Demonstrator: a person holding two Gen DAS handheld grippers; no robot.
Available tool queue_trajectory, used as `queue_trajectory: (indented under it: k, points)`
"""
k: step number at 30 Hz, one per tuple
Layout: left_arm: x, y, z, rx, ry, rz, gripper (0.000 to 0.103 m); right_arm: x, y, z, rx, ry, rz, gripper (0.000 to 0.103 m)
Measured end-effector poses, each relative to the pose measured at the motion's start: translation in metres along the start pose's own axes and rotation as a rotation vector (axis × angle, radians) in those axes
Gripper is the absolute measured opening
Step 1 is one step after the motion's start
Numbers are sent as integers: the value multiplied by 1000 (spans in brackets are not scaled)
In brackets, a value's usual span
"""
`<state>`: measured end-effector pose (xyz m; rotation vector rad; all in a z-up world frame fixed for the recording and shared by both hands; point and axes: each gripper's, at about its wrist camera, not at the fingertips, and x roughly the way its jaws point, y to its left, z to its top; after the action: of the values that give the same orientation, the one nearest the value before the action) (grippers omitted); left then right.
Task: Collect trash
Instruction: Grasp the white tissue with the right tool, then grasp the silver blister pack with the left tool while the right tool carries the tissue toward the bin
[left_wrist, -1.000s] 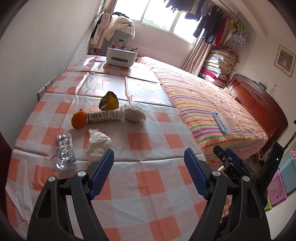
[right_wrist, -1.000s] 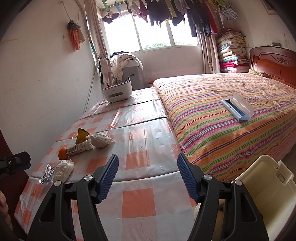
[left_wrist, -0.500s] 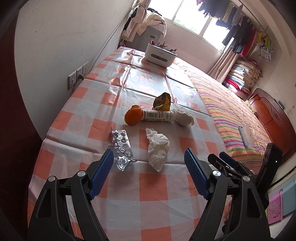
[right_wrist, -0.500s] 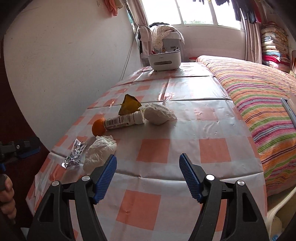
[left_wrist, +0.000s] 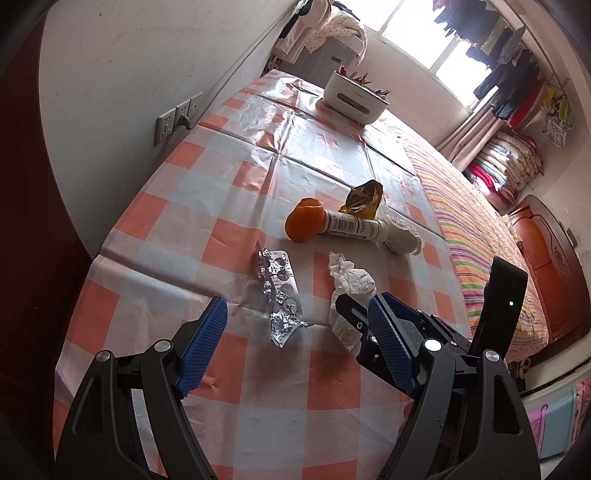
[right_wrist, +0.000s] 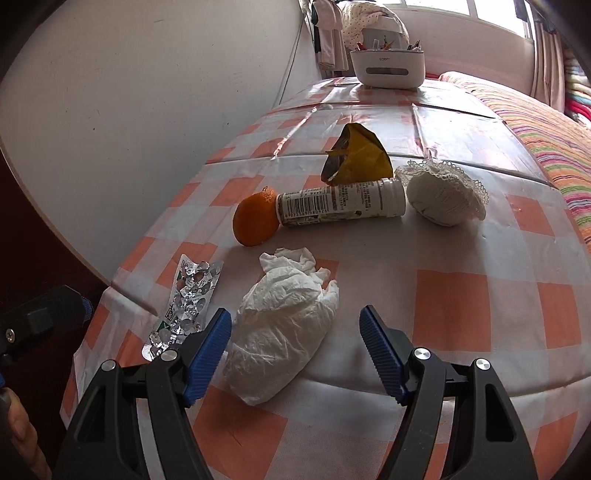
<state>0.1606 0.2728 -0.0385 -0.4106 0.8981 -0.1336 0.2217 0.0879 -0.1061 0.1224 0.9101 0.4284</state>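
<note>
On the orange-checked table (left_wrist: 236, 192) lie a crumpled white tissue (left_wrist: 351, 280) (right_wrist: 291, 295), a foil blister pack (left_wrist: 279, 295) (right_wrist: 188, 295), an orange (left_wrist: 304, 219) (right_wrist: 255, 219), a white barcode tube (left_wrist: 352, 225) (right_wrist: 340, 203), a yellow wrapper (left_wrist: 364, 197) (right_wrist: 360, 155) and a lace-edged white bundle (left_wrist: 400, 236) (right_wrist: 443, 195). My left gripper (left_wrist: 295, 332) is open, its fingers on either side of the blister pack's near end. My right gripper (right_wrist: 295, 325) is open with the tissue lying between its fingers, pads not pressing on it.
A white organiser box (left_wrist: 356, 98) (right_wrist: 388, 68) stands at the table's far end. The wall with sockets (left_wrist: 177, 118) runs along the left, a striped bed (left_wrist: 480, 236) along the right. The table's near edge drops off just below both grippers. A hand (right_wrist: 18, 443) shows at lower left.
Both grippers have come in towards the trash at the table's near end. The right one swung left from the bed side until the tissue lay between its fingers; the left one rolled and came over the blister pack.
</note>
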Motion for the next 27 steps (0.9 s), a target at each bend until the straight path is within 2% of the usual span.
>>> queue_trajectory:
  k: [4,5,6,9,17,21,25,26,27]
  points:
    - [4,5,1,-17,12,4,78,9,5,2,-29,-10,-23,69]
    - [6,6,1,-21,17,6,78,8,5,2,-34,-15,-18,59]
    - [8,7,1,-26,23,9,78,7,4,2,-48,-14,-17,38]
    - [16,5,0,-22,51,12,78,-1,2,0,-81,-30,-19,28]
    - [34,-11,-3,30,79,37,75,-40,-25,-13,-41,-84,-3,27]
    - [50,-14,-3,31,127,39,52,-60,-34,-19,-13,-121,9,27]
    - [63,-16,-3,27,156,65,47,-79,-39,-23,-4,-162,16,27]
    - [65,-16,-3,25,160,66,42,-83,-40,-24,-2,-169,19,27]
    - [67,-16,-3,24,168,67,33,-87,-42,-25,3,-177,23,27]
